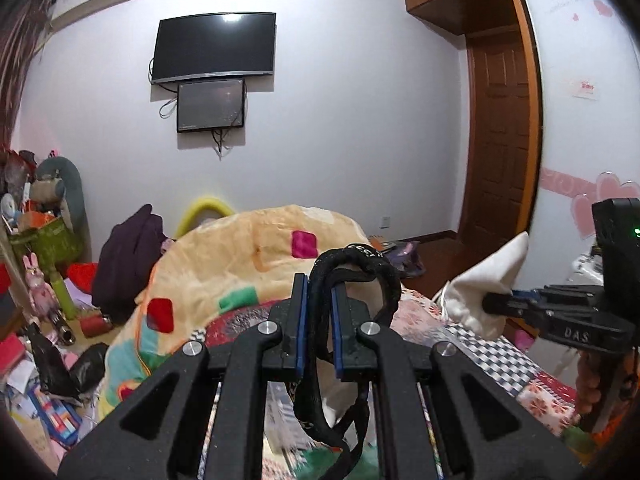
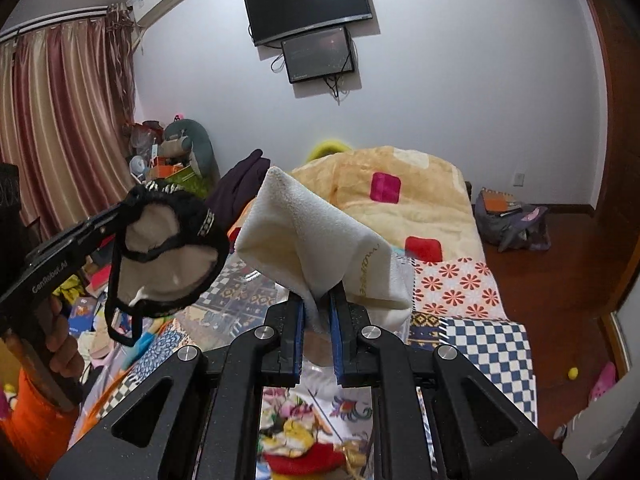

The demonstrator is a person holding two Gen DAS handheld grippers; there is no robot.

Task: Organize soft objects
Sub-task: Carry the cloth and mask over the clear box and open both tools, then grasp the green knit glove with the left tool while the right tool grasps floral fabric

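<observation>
My left gripper (image 1: 319,284) is shut on a black-trimmed cream undergarment (image 1: 356,264), held up above the bed; the garment also shows in the right wrist view (image 2: 172,256), hanging from the left gripper (image 2: 120,208). My right gripper (image 2: 317,300) is shut on a cream white towel (image 2: 320,240), which rises in a peak above the jaws. In the left wrist view the towel (image 1: 484,284) hangs at the right, pinched by the right gripper (image 1: 500,300).
A heaped yellow patterned blanket (image 2: 400,184) lies at the far end of the patchwork-covered bed (image 2: 480,332). A purple garment (image 1: 128,256) and cluttered toys and boxes (image 1: 40,232) crowd the left floor. A bag (image 2: 512,220) sits on the wooden floor at right.
</observation>
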